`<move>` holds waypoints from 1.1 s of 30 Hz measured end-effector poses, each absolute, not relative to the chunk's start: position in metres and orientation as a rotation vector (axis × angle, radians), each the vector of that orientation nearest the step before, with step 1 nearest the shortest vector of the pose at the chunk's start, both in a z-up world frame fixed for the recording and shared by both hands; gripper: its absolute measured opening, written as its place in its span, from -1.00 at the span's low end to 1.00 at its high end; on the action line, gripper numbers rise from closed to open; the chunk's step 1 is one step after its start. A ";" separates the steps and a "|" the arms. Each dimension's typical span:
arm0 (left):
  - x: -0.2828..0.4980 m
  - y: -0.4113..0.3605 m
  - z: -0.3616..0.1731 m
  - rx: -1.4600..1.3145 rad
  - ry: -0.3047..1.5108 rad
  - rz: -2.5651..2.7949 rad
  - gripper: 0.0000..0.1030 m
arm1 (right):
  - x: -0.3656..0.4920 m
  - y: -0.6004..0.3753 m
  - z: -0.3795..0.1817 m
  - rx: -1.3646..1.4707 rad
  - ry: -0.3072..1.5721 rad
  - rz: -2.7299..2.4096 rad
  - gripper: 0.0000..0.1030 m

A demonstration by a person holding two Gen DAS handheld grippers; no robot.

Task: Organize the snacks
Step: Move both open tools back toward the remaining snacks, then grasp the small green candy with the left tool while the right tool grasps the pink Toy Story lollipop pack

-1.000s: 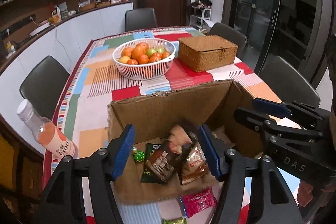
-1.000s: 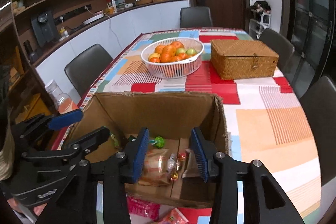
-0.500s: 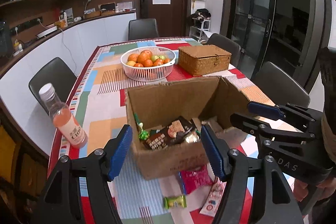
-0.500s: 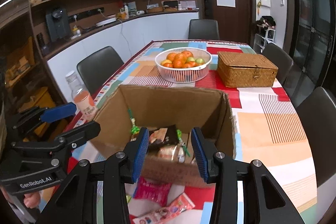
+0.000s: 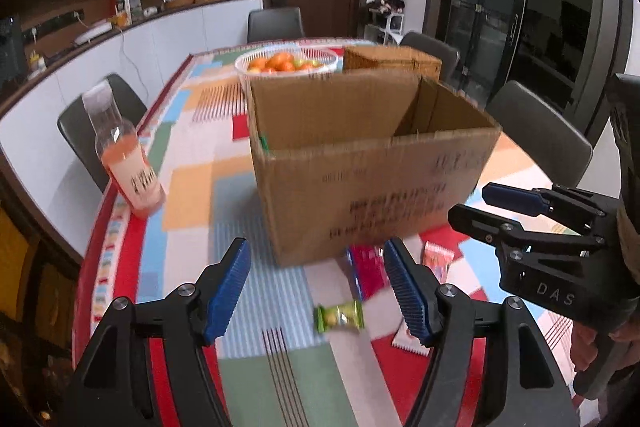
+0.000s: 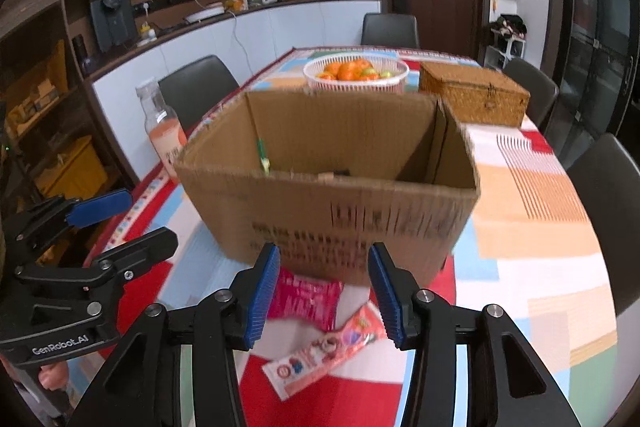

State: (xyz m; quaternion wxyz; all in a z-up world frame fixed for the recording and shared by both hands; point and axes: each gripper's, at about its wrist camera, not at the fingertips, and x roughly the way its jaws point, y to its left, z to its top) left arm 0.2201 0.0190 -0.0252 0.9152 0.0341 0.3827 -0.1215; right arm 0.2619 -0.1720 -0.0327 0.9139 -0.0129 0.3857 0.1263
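A juice bottle [image 5: 128, 163] is seen standing left of the cardboard box [image 5: 360, 167] on the table [image 5: 192, 187]. The left gripper [image 5: 316, 291], empty and just widened, is held over a green candy [image 5: 340, 315]; the right gripper [image 6: 320, 287], likewise parted, is poised above a pink snack packet [image 6: 304, 299].

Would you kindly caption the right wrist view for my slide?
Open right claw hovers above a pink snack packet lying before the cardboard box.
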 end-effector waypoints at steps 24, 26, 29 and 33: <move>0.239 0.013 -0.125 0.021 1.015 -0.288 0.32 | 0.256 -0.186 -0.114 0.018 1.011 0.187 -0.08; 0.242 0.013 -0.130 0.016 1.026 -0.285 0.32 | 0.258 -0.187 -0.116 0.021 1.018 0.184 -0.08; 0.247 0.011 -0.134 0.016 1.035 -0.281 0.32 | 0.260 -0.186 -0.117 0.027 1.026 0.183 -0.08; 0.249 0.009 -0.138 0.031 1.037 -0.270 0.32 | 0.263 -0.186 -0.119 0.035 1.033 0.181 -0.08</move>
